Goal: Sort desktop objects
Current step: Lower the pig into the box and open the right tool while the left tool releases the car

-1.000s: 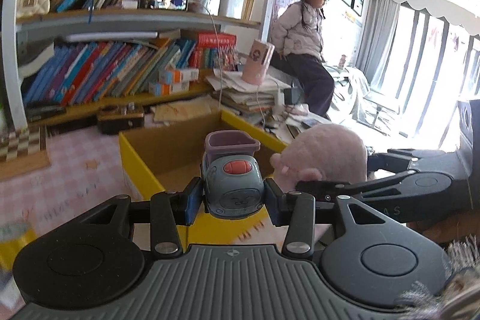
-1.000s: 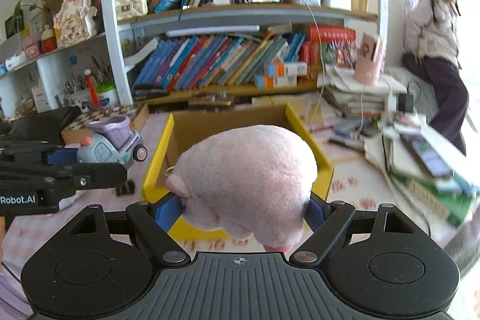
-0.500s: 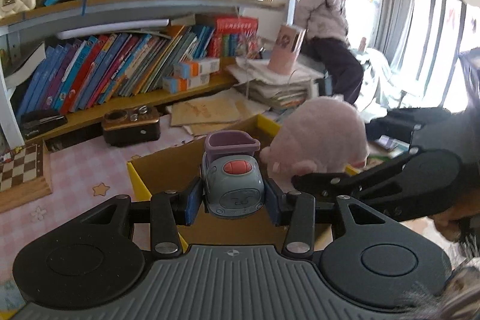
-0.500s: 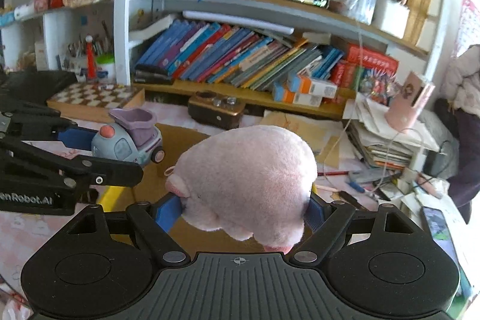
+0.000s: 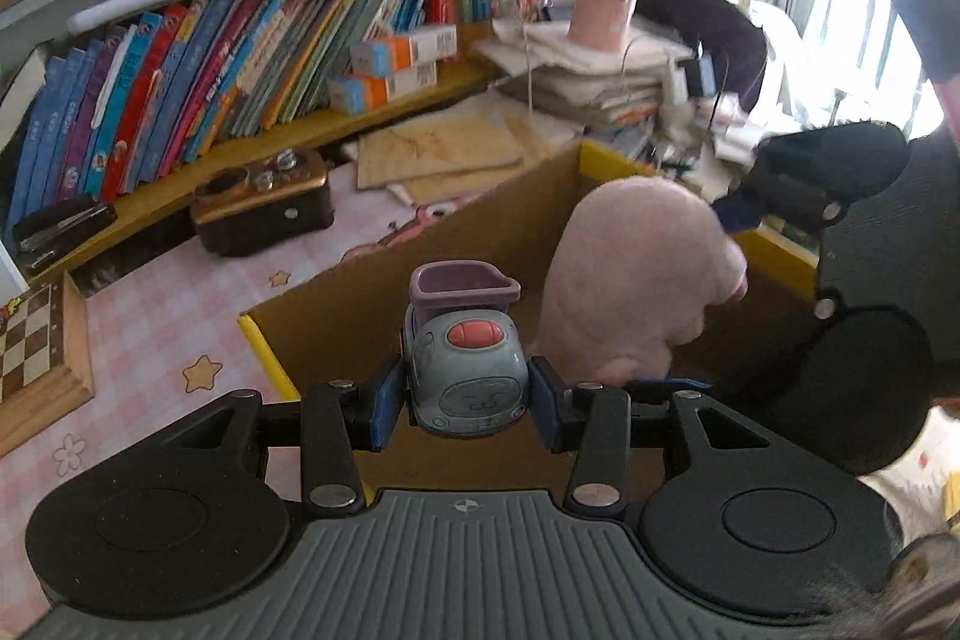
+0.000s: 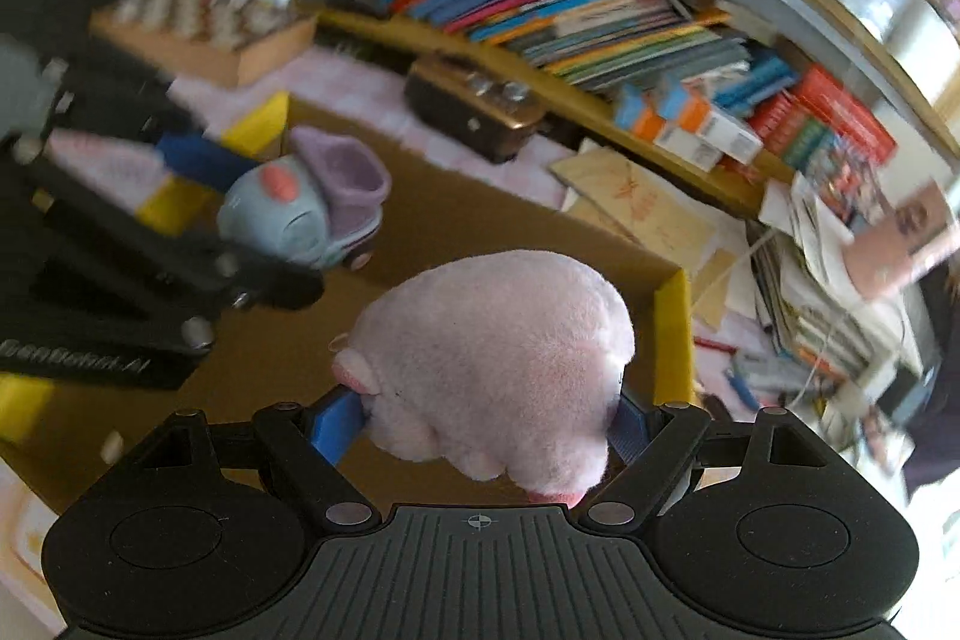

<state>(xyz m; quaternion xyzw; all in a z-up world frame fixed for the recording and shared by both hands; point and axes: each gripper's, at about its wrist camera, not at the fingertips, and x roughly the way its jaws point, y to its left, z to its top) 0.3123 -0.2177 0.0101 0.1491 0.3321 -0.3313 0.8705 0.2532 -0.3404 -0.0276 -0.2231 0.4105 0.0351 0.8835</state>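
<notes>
A smooth grey plastic toy car (image 5: 468, 370) is clamped in the left tool (image 5: 465, 397), a fuzzy rounded pink plush pig (image 6: 498, 358) in the right tool (image 6: 486, 418), above an open yellow-rimmed cardboard box (image 5: 612, 163).

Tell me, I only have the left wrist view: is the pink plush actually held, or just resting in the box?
Observer: Held. The right wrist view shows the right tongs with blue pads pressed on both sides of the plush.
Operator: Is it down on the box floor yet?
Observer: That view shows brown floor of the box past the plush, but not whether the two touch.
Operator: And my toy car, can you see its wheels?
Observer: Yes, the right wrist view shows the car from the side in the left tongs, with small wheels under its body.
</notes>
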